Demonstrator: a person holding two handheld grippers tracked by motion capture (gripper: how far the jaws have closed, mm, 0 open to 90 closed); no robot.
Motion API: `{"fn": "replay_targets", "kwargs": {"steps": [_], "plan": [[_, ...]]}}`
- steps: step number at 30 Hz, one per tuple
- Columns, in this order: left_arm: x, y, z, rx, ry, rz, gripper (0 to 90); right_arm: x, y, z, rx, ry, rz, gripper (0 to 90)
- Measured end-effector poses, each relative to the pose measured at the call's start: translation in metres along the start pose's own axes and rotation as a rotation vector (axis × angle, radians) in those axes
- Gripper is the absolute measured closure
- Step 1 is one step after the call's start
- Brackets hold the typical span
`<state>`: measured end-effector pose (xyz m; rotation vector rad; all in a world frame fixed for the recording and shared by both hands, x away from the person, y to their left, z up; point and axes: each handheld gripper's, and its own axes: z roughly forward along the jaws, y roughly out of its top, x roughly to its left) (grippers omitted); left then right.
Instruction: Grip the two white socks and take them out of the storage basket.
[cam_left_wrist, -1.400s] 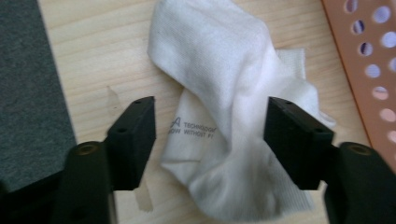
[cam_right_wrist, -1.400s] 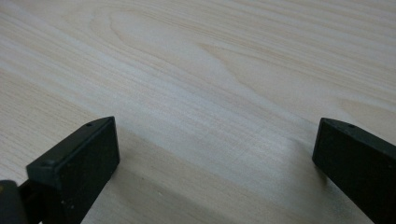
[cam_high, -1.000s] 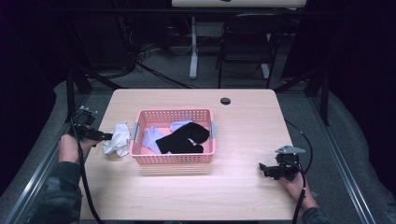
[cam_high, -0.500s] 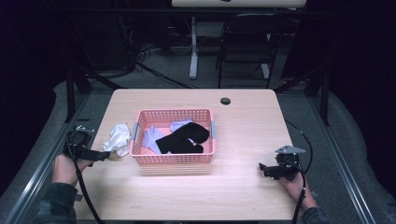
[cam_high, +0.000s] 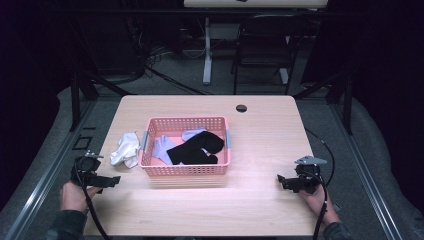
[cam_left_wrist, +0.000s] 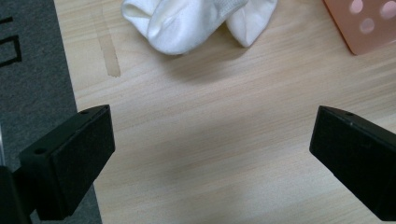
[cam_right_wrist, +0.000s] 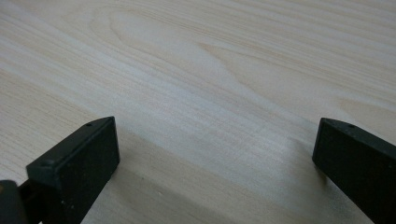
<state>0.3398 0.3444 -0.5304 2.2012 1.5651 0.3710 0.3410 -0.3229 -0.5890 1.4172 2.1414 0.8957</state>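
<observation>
Lying beside the pink basket (cam_high: 185, 170), white socks (cam_high: 125, 149), left gripper (cam_left_wrist: 210, 154) empty.

Your table (cam_high: 260, 200) sat in a pool of overhead light while the room behind it fell nearly black. The high view was soft and grainy, and the basket (cam_high: 186, 170) threw a faint shadow toward you. In both gripper views the wood grain was sharp and evenly lit, the near jaws were slightly blurred, and the white socks (cam_left_wrist: 196, 21) were bright without glare.
</observation>
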Motion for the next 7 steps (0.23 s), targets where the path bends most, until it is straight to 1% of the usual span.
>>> {"fn": "replay_targets", "kwargs": {"steps": [7], "plan": [[-0.0001,0.0019,-0.001,-0.008,0.003,-0.002,0.0,-0.0001,0.0002,-0.0001,0.001,-0.001,-0.001,0.0]]}}
